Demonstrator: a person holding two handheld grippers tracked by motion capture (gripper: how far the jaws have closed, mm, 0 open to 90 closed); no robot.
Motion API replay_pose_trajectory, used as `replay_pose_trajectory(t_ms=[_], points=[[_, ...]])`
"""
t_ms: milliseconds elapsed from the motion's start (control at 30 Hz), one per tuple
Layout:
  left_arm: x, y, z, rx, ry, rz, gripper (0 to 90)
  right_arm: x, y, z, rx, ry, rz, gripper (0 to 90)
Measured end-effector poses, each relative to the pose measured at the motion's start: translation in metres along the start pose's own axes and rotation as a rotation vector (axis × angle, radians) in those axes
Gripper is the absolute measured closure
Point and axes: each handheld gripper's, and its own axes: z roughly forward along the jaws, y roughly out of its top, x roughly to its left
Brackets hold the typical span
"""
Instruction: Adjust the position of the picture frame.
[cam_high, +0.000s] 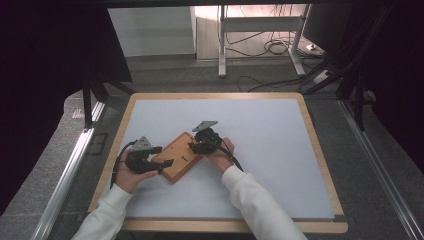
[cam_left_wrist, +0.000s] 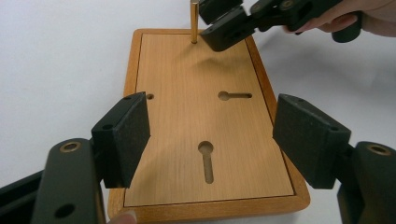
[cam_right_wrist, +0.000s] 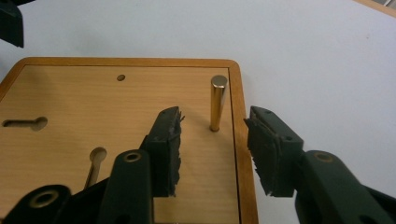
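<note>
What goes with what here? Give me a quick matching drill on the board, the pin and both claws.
Things:
1. wooden board
2. brass pin
3. left claw
4. right claw

States:
A. stands upright in a hole near the board's corner
B. lies flat on the white mat
C. jaws apart on either side of the pin
D. jaws wide apart across the board's near end

Pairs: 1-B, 2-A, 3-D, 4-C

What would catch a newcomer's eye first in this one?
The wooden board lying slantwise on the white table, between the two grippers. Next, the brass pin standing upright near the board's edge, with the right gripper open around it, pads not touching. The left gripper straddles the board's other end, open too.
</note>
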Motion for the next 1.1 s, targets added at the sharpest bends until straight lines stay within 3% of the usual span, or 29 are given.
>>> replay_pose_trajectory(t_ms=[300,433,833,1100], points=[[0.0,0.0,-0.001,0.0,0.001,-0.001,27.4,0.0,0.001,0.011,-0.024,0.011,0.021,71.2],[0.0,0.0,-0.001,0.0,0.003,0.001,27.4,0.001,0.002,0.014,-0.025,-0.005,0.03,82.8],[0.001,-0.001,-0.001,0.002,0.003,-0.001,27.4,-0.005,-0.001,0.013,-0.047,0.027,0.02,85.2],[0.001,-0.001,-0.002,-0.002,0.005,-0.001,27.4,-0.008,-0.007,0.002,-0.067,0.049,-0.012,85.5]])
